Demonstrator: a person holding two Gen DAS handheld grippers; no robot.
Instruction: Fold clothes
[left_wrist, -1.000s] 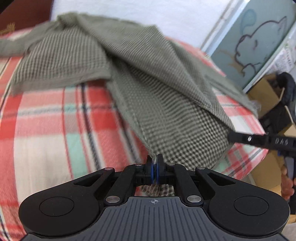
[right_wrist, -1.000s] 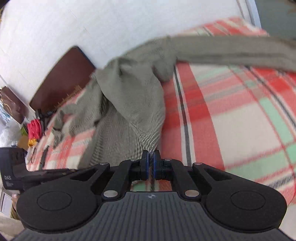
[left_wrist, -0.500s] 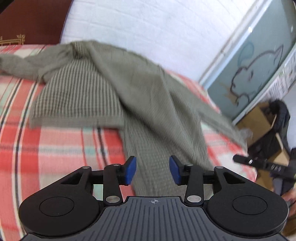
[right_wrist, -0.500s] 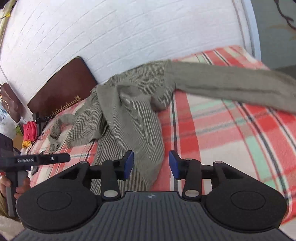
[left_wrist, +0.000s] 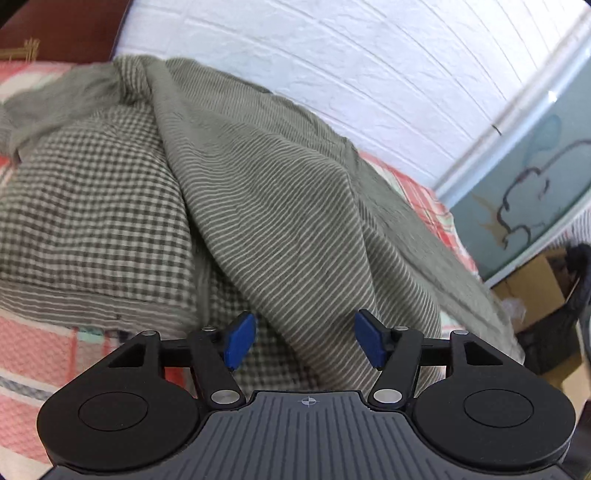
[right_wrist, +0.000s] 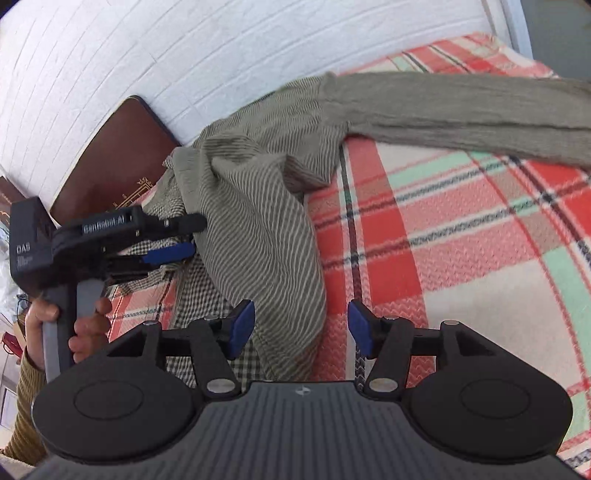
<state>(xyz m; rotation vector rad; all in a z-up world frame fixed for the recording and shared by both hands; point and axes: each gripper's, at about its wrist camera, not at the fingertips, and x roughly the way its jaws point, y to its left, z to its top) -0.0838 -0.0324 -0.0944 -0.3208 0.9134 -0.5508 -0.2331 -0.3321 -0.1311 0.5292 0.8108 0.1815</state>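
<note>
Olive-green waffle-knit shirt (left_wrist: 280, 221) is lying rumpled on the plaid blanket (right_wrist: 461, 236), one sleeve (right_wrist: 461, 110) stretched out to the right. My left gripper (left_wrist: 303, 339) has just been opening, nothing pinched; same for my right gripper (right_wrist: 301, 328), jaws spread over the hem. Looks like I'm between grabs, so next I need fresh edges to flatten it.

garment (left_wrist: 280, 206): olive woven cloth, matt, fine checks
blanket (right_wrist: 461, 236): plaid cloth, rough weave
wall (left_wrist: 369, 62): white brick, matt
headboard (right_wrist: 122, 155): glossy brown
</note>
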